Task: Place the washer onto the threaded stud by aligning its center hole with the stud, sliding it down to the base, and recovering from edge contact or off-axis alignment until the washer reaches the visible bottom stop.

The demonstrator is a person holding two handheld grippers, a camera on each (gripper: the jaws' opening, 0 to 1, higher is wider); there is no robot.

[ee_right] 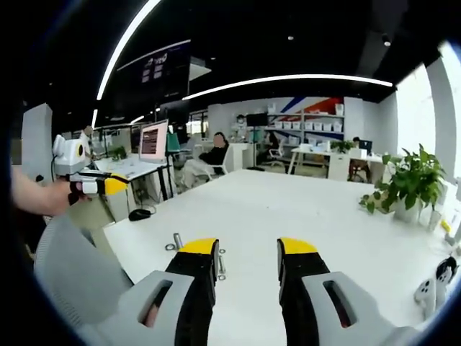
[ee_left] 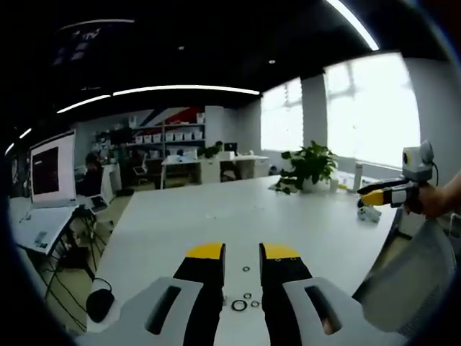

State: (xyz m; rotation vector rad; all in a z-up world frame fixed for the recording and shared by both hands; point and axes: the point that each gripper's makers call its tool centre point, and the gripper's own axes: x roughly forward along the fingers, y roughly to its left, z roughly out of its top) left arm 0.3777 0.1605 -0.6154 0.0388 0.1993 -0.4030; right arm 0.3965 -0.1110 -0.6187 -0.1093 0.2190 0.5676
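Observation:
Several small washers (ee_left: 246, 297) lie loose on the white table (ee_left: 216, 216), seen between my left gripper's (ee_left: 243, 252) yellow-tipped jaws, which stand open and empty above them. A short threaded stud (ee_right: 176, 240) rises upright from a small metal base plate (ee_right: 221, 264) near the table's corner, just left of my right gripper (ee_right: 247, 249), which is open and holds nothing. The right gripper (ee_left: 369, 193) also shows at the right of the left gripper view, held by a hand off the table's edge. The left gripper (ee_right: 117, 184) appears at the left of the right gripper view.
A potted plant (ee_left: 310, 166) and a small white object (ee_left: 369, 214) stand on the table's far side. A white controller (ee_right: 432, 285) lies near an edge. A grey mesh chair (ee_right: 72, 274) is at the table's corner. Desks, monitors (ee_left: 52, 167) and a seated person (ee_right: 212, 155) are beyond.

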